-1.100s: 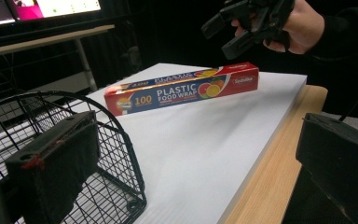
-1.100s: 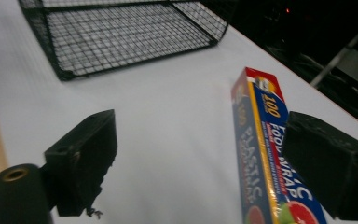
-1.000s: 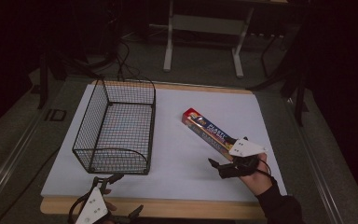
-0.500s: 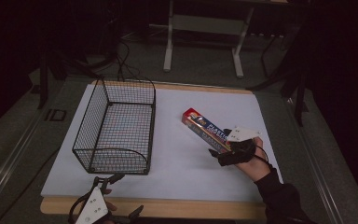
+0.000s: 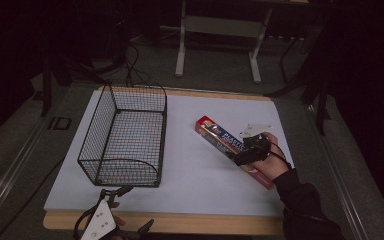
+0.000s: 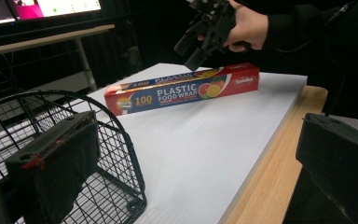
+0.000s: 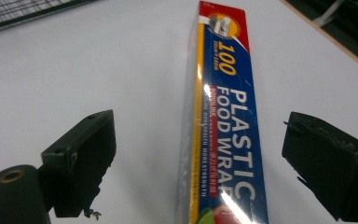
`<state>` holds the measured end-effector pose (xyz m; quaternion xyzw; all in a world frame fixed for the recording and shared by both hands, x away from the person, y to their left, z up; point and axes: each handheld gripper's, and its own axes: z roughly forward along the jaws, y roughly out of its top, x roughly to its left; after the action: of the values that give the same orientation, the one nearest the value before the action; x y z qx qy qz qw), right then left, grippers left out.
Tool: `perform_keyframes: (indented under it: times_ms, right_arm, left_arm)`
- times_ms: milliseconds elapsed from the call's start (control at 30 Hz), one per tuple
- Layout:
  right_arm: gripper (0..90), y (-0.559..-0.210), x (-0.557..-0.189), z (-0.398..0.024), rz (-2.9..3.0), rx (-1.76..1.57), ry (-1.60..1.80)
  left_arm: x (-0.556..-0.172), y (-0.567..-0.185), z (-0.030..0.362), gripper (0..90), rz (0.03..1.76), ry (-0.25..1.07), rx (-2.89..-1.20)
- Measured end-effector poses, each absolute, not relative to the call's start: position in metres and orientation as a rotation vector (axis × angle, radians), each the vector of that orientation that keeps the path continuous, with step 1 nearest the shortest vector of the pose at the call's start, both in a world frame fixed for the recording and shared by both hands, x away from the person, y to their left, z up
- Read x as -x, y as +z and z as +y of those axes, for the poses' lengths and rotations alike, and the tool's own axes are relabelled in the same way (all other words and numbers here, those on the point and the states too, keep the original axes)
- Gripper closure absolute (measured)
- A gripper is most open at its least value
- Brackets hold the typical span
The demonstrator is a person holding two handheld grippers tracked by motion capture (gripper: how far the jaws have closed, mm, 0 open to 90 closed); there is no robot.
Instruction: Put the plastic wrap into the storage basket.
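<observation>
A long red and blue box of plastic food wrap (image 5: 228, 148) (image 6: 182, 88) (image 7: 223, 126) lies flat on the white board, right of the middle. My right gripper (image 5: 242, 155) (image 6: 196, 44) (image 7: 205, 168) hovers just over the box's middle, open, one jaw on each side of it and clear of it. A black wire basket (image 5: 125, 137) (image 6: 51, 140) stands at the left, with nothing in it. My left gripper (image 5: 117, 212) (image 6: 191, 172) rests open at the front edge, just before the basket's near corner.
The white board (image 5: 200, 180) lies on a wooden table whose edge (image 6: 265, 172) shows at the front. A metal stand (image 5: 217, 30) and cables lie on the dark floor beyond. A lit screen (image 6: 42, 7) sits on a desk behind the basket.
My right gripper has moved forward and left from the box's near end to above its middle. The left gripper has stayed put.
</observation>
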<state>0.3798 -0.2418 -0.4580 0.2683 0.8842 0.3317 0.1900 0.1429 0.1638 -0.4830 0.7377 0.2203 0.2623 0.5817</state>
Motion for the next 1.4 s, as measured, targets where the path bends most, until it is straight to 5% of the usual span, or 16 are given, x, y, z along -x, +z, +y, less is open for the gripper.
perform_keyframes:
  times_ms: [733,1067,1400]
  right_arm:
    - [14.8,-0.496,-0.427,-0.239,2.689,-0.948,0.659]
    - [32.4,-0.502,-0.444,-0.226,2.815,-1.000,0.394]
    - [38.4,-0.500,-0.449,-0.216,2.858,-1.042,0.245]
  left_arm:
    - [-0.144,-0.484,0.163,0.2,0.513,0.611,-1.724]
    - [-0.144,-0.483,0.164,0.2,0.510,0.610,-1.727]
    - [-0.144,-0.483,0.164,0.2,0.511,0.611,-1.728]
